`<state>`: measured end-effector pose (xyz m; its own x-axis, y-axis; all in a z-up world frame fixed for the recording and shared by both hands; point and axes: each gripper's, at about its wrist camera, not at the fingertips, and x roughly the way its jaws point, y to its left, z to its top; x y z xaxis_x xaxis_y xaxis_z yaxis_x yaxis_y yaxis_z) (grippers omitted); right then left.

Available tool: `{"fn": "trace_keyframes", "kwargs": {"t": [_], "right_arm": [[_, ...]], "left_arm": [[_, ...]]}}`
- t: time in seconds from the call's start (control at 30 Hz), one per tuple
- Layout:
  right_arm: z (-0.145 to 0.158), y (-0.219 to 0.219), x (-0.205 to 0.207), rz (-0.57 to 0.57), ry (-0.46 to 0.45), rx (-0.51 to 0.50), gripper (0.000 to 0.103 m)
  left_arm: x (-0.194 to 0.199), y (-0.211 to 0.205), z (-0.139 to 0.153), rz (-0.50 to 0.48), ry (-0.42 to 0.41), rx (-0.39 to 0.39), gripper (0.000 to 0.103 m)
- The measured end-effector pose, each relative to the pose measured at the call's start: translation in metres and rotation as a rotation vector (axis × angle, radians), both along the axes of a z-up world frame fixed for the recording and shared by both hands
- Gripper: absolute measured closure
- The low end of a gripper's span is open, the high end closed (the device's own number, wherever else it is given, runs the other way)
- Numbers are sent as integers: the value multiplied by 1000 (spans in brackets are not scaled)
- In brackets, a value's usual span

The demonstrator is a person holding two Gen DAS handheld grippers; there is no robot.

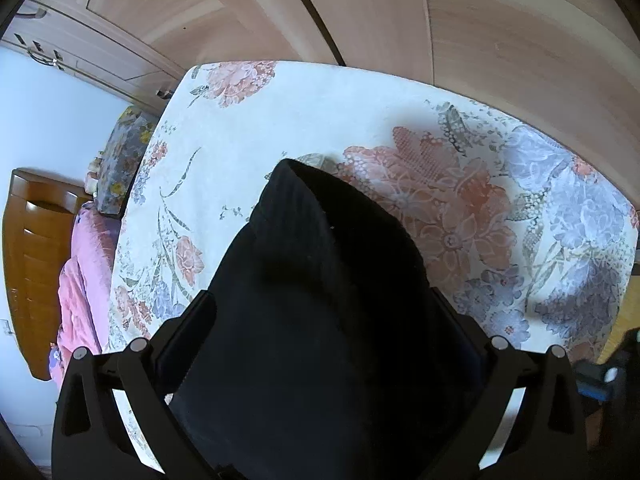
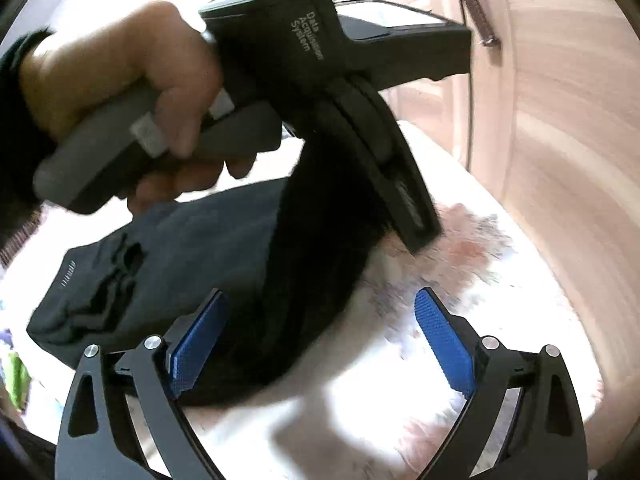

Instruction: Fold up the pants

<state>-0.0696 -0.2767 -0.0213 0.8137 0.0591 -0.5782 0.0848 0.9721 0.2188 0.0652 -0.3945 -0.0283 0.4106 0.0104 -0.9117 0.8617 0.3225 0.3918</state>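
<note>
Right hand-held gripper (image 2: pixel 320 340): fingers spread wide, blue pads (image 2: pixel 444 344) bare, nothing between them; it hangs over the white flowered sheet, with the left pad just beside the dark cloth.

Left hand-held gripper (image 1: pixel 324 312): in its own view the space between the fingers is filled by black cloth, which rises in front of the lens to a rounded peak. In the right wrist view the same tool (image 2: pixel 352 92) is seen from the side – the fingers point down and a strip of the cloth hangs from them, so it grips the pants.

Hand (image 2: pixel 120 80): a bare hand is closed around the grey handle of the left tool; a dark sleeve ends at the wrist.

Pants (image 2: pixel 168 264): dark, partly lying flat on the bed with the waist end toward the left of the right wrist view, where a pocket or opening is wrinkled. One part is lifted off the sheet by the left tool and bends over in a fold.

Bed sheet (image 1: pixel 248 128): white with pink and blue-grey flowers – it covers the bed under the pants.

Farther left: pink quilt (image 1: pixel 84 280) bunched up, and a brown wooden headboard (image 1: pixel 36 264) behind it.

Behind: light wooden wardrobe doors (image 1: pixel 520 28) along the far edge of the bed.
</note>
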Motion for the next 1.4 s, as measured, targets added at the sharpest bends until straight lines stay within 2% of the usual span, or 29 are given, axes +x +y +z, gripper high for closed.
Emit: {"fn": "trace_keyframes", "kwargs": {"t": [0.03,0.1,0.13,0.17,0.2,0.23,0.3,0.37,0.43,0.57,0.63,0.67,0.77,0.8,0.87,0.93,1.0,1.03,1.07,1.1,1.13,1.17,1.23,1.27,1.3,1.33,1.4], "right_arm": [[-1,0,7,8,3,11,13],[-6,1,22,7,29,18,27],[-7,2,29,-1,40,21,28],[-9,1,32,-9,42,26,39],[-9,-1,32,-38,39,18,55],[-8,-3,30,-59,30,8,65],[-5,-3,25,-56,2,-16,70],[3,9,19,-44,-20,-106,72],[14,30,13,-28,-55,-220,72],[27,69,3,11,-115,-397,72],[27,77,4,18,-119,-433,72],[26,78,4,18,-119,-443,72],[26,82,2,14,-118,-463,72],[26,83,1,15,-117,-468,72],[26,85,0,19,-119,-492,72],[26,90,-1,26,-124,-512,72],[26,96,-1,33,-130,-530,72],[26,99,-1,40,-130,-543,72],[25,103,-2,47,-126,-555,72],[25,104,-2,47,-125,-558,72],[23,106,-2,46,-115,-560,72],[23,106,-1,43,-112,-563,71],[25,107,-3,54,-102,-555,64],[26,107,-5,65,-103,-537,44],[28,105,-12,66,-116,-507,16],[29,103,-17,70,-127,-473,10],[27,99,-24,91,-107,-392,10]], "left_arm": [[-1,0,1,-3,8,-7,1],[-5,-3,5,2,23,-26,1],[-5,-3,8,4,32,-43,1],[-5,-3,15,6,45,-70,1],[-3,-2,23,10,59,-100,2],[1,0,32,19,68,-132,2],[14,6,54,61,82,-202,2],[27,13,71,105,117,-249,2],[34,18,78,139,174,-260,2],[31,25,74,217,298,-213,2],[22,30,69,225,314,-165,2],[20,33,67,222,293,-140,2],[21,44,58,244,155,-35,2],[22,46,56,254,137,-13,2],[24,55,56,269,175,-9,2],[21,60,52,268,280,-12,2],[13,59,44,246,282,20,2],[11,59,37,242,265,42,4],[9,58,34,240,264,45,26],[9,60,32,247,271,42,44],[11,62,30,263,267,39,71],[12,66,33,265,267,9,76],[7,73,39,232,256,-41,79],[7,79,42,240,255,-66,80],[10,88,48,257,265,-106,80],[15,100,57,283,280,-157,80],[22,124,78,327,299,-251,80]]}}
